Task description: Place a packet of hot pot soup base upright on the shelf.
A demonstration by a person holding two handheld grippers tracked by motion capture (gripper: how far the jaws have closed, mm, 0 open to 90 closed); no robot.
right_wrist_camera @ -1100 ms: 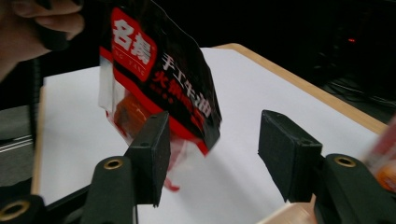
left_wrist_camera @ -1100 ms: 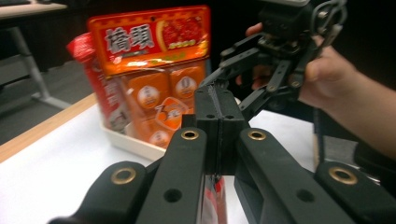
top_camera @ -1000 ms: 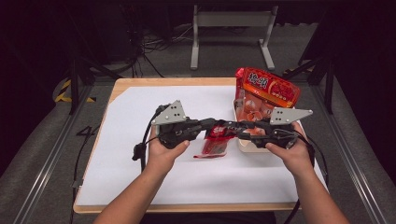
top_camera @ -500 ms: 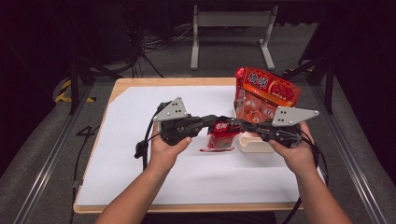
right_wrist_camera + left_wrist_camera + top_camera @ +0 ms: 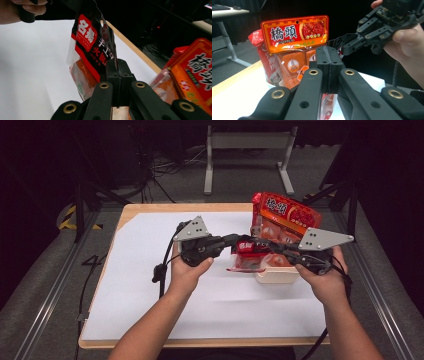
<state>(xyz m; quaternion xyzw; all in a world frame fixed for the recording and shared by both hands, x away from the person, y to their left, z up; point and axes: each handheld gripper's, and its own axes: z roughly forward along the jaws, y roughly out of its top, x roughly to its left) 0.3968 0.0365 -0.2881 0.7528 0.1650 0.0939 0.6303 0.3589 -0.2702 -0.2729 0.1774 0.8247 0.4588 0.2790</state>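
High view: two forearms enter from the bottom edge and converge toward the centre of the frame, each hand wrapped around a gripper. The left gripper (image 5: pixel 239 240) points rightward from a hand held left of centre, palm turned inward and wrist raised off the white sheet (image 5: pixel 150 285) that covers the table (image 5: pixel 145 210); the right gripper (image 5: pixel 260 244) points leftward from a hand at centre right, its grey plate uppermost. Between the two tips hangs a small red sachet (image 5: pixel 247 257), lifted clear of the sheet and just left of a pale tray (image 5: pixel 277 276). Behind the tray, in the upper right of the centre, a large orange-red bag (image 5: pixel 285 217) stands upright. Left gripper view: the jaws are pressed together at mid-frame on the sachet (image 5: pixel 327 102), whose printed foil shows below them; the large bag (image 5: pixel 294 32) fills the upper left, and the other gripper (image 5: pixel 352 45), held by a hand at the right edge, bites the sachet's dark upper edge. Right gripper view: the jaws are closed on the sachet (image 5: pixel 92 47), which rises from them toward the top centre, apparently pulled taut, though the blur makes this uncertain; the large bag (image 5: pixel 197 72) lies at the right edge.
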